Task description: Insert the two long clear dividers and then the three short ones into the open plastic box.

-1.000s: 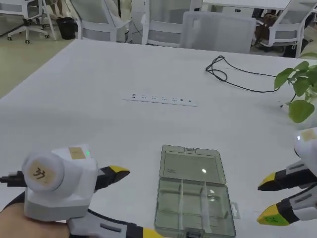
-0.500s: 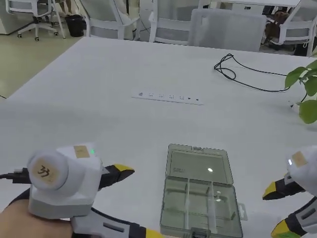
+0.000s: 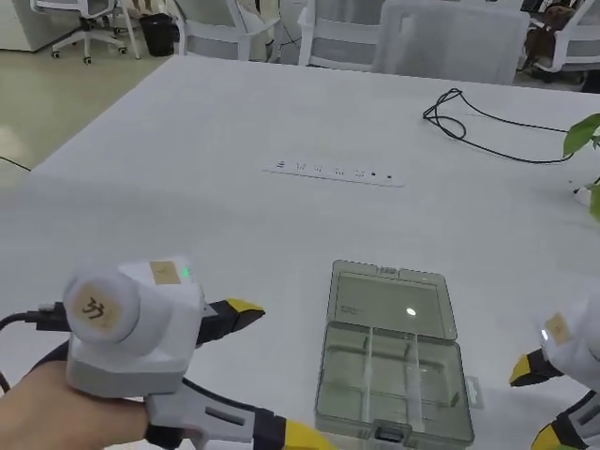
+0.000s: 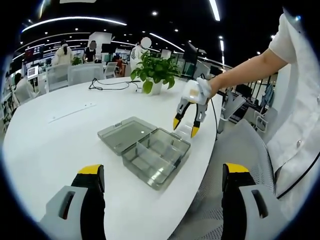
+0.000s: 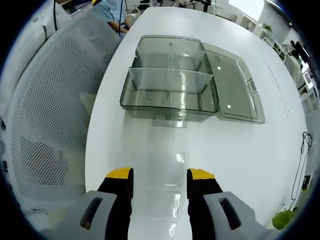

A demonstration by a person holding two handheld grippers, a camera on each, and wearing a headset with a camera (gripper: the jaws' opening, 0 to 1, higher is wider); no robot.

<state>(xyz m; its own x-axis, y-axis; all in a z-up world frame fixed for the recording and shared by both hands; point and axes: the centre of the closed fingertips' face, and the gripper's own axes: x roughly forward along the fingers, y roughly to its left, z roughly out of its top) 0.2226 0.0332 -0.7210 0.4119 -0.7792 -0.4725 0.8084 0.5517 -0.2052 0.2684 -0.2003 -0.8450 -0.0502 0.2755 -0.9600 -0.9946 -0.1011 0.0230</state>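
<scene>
Plastic box [image 3: 394, 380] sits open on the worktop [image 3: 234, 216] in the head view, and both long dividers [image 3: 367, 356] look seated; left claw [image 3: 278, 372] is wide open, empty. Left gripper view: right claw [image 4: 184, 127] is parted, looks empty, just beside the box. Right gripper view: clear strips [image 5: 176, 175] lie ahead, probably the shorts. I'd pinch one edgewise and keep it upright.

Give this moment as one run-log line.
left gripper open, empty | right gripper open, empty | plastic box open | two long dividers standing inside | clear piece beside box
</scene>
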